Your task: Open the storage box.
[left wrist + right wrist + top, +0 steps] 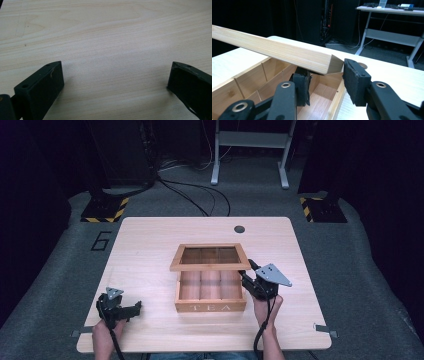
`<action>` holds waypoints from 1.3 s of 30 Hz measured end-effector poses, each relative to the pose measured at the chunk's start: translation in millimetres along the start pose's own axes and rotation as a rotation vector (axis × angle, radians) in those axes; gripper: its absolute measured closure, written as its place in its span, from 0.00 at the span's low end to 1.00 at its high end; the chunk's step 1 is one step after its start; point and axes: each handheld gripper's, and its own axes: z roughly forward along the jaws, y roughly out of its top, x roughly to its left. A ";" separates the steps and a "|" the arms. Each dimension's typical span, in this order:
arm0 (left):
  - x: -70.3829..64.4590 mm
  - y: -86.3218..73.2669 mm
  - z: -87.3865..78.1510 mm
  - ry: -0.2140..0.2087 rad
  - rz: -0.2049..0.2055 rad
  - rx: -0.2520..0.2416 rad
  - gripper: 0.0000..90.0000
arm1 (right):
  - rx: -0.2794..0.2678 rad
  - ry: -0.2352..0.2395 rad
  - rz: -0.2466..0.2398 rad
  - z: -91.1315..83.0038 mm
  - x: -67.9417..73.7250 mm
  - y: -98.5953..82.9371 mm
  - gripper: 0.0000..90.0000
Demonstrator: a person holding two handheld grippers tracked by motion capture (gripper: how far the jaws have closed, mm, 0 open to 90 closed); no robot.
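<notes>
Straddling the tea box (210, 292) lid's (277, 53) corner, right tongs (325, 82) hide contact; left tongs (115, 82) gape empty.

Left black two-jaw gripper (134, 309) carries a grey three-cornered plate (114, 293) and trails a black cable (118, 345); its blocky matte jaws each bear a small screw hole. Right black two-jaw gripper (325, 81) has a larger grey three-cornered plate (273, 274), brass-ringed pivot rivets (286, 85) on its linkage arms, and rough black jaw pads (355, 78). The forearms are bare of sleeves.
</notes>
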 end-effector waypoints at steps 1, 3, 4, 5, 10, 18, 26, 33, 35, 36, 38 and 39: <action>-0.1 0.0 -0.1 0.000 -0.002 0.001 0.00 | 0.000 0.000 0.000 0.0 0.0 0.0 0.64; 0.0 0.0 0.0 0.000 0.000 0.000 0.00 | 0.003 0.001 0.004 1.1 -1.1 3.6 0.65; 0.0 0.0 0.0 0.000 0.000 0.000 0.00 | 0.005 0.005 0.013 1.3 -2.1 5.3 0.65; 0.0 0.0 0.0 0.000 0.000 0.000 0.00 | 0.005 0.010 0.017 2.1 -3.4 7.1 0.65; -0.1 0.0 -0.1 0.000 -0.001 0.001 0.00 | 0.008 0.023 0.040 5.5 -7.5 15.3 0.65; 0.0 0.0 0.0 0.001 0.000 0.000 0.00 | 0.008 0.027 0.051 9.0 -10.8 23.0 0.66; -0.1 0.0 0.0 0.000 -0.001 -0.001 0.00 | 0.023 0.046 0.076 12.4 -16.2 31.6 0.66; 0.3 0.0 -0.5 -0.001 0.006 0.007 0.00 | 0.048 0.071 0.090 18.3 -24.0 43.8 0.67; 0.4 0.0 -0.5 -0.001 0.007 0.006 0.00 | 0.054 0.080 0.093 20.5 -26.6 47.7 0.67; 0.4 0.0 -0.5 -0.001 0.007 0.006 0.00 | 0.054 0.080 0.093 20.5 -26.6 47.7 0.67; 0.5 0.0 -0.4 0.000 0.008 0.005 0.00 | 0.062 0.082 0.095 22.6 -28.4 52.0 0.67; 0.5 0.0 -0.4 0.000 0.008 0.005 0.00 | 0.065 0.085 0.095 24.2 -29.3 54.9 0.67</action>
